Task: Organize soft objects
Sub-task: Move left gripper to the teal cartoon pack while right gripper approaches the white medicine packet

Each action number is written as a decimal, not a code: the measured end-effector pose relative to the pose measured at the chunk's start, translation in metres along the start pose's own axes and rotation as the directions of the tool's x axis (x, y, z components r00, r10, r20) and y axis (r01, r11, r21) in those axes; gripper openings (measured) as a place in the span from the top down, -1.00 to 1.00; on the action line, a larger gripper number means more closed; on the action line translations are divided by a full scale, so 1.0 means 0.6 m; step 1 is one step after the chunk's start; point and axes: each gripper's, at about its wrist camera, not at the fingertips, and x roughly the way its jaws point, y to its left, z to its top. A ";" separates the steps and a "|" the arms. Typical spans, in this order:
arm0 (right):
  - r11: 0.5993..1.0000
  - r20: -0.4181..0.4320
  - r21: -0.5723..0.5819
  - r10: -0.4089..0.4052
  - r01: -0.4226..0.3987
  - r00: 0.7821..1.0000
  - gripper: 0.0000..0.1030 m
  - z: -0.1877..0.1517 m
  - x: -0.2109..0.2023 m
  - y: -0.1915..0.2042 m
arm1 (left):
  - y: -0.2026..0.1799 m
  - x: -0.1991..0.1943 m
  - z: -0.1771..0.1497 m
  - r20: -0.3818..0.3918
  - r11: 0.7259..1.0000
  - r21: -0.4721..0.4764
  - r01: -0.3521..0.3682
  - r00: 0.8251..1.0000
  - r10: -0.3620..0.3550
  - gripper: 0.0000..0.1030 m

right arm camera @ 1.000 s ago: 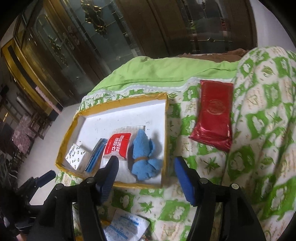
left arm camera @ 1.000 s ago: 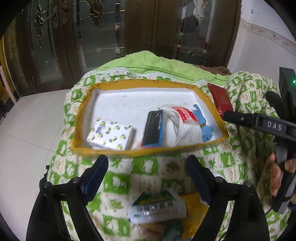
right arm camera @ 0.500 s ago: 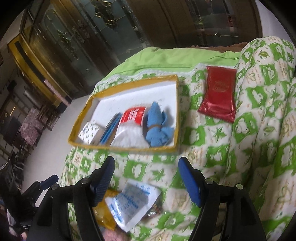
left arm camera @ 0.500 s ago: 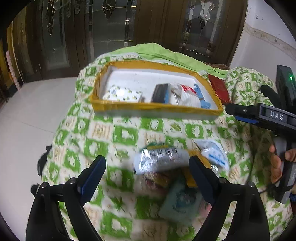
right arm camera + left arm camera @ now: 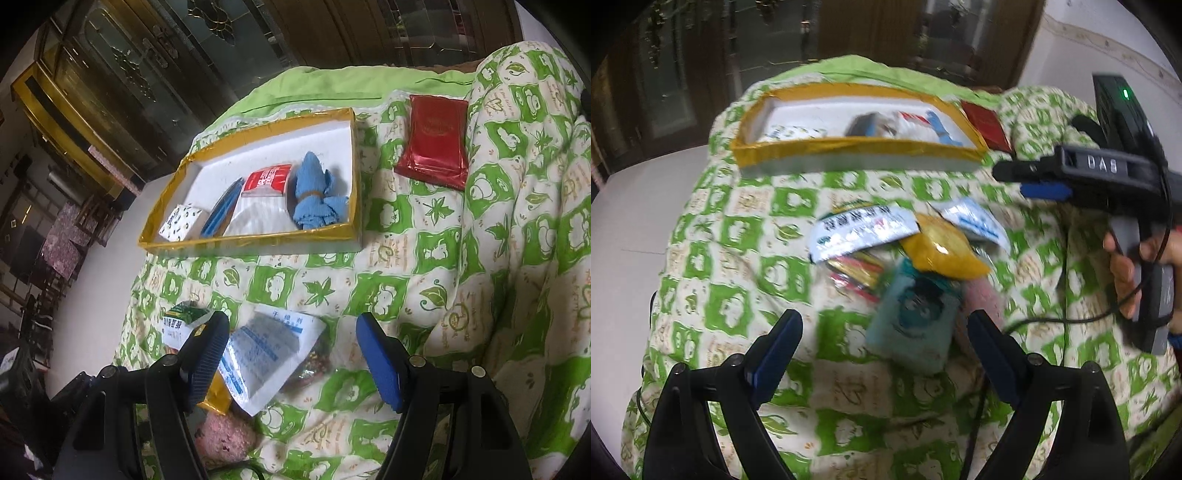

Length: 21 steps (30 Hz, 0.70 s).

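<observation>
Hovering agape and empty, the left hand-held gripper point(image 5: 882, 332) has the teal packet point(image 5: 916, 314) between its tips, long axis pointing away; right hand-held gripper point(image 5: 291, 354), having widened, straddles the white sachet point(image 5: 266, 354).

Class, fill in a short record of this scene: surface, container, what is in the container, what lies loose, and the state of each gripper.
surface: green-and-white quilt
container: yellow-edged tray
in tray: blue cloth bundle, red-and-white packet, patterned tissue pack
loose pile: white-and-blue sachet, yellow pouch, teal pack
apart: red packet
left gripper: open, empty
right gripper: open, empty
</observation>
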 end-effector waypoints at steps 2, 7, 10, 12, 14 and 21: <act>1.000 -0.003 -0.006 -0.001 0.001 1.000 -0.46 -0.003 0.000 0.003 | -0.005 0.007 -0.003 -0.014 1.000 0.016 0.003 1.000 -0.002 -0.76; 1.000 -0.029 -0.008 0.009 -0.009 1.000 -0.46 -0.008 0.008 0.006 | -0.003 0.011 -0.007 -0.026 1.000 0.017 -0.006 1.000 0.006 -0.76; 0.999 -0.054 0.030 0.021 -0.020 0.998 -0.46 -0.009 0.015 0.004 | -0.004 0.009 -0.008 -0.027 1.000 0.025 -0.009 1.000 0.010 -0.76; 0.993 -0.090 0.103 0.058 -0.049 0.994 -0.46 -0.007 0.026 0.000 | -0.004 0.013 -0.011 -0.040 0.999 0.031 -0.013 0.999 0.014 -0.76; 0.984 -0.123 0.163 0.090 -0.069 0.988 -0.46 -0.007 0.037 0.002 | -0.008 0.020 -0.014 -0.059 0.999 0.047 -0.019 0.998 0.022 -0.76; 0.988 -0.168 0.152 0.021 0.005 0.985 -0.28 -0.017 0.065 0.028 | -0.034 0.057 -0.009 -0.099 0.994 0.104 -0.019 0.995 0.029 -0.76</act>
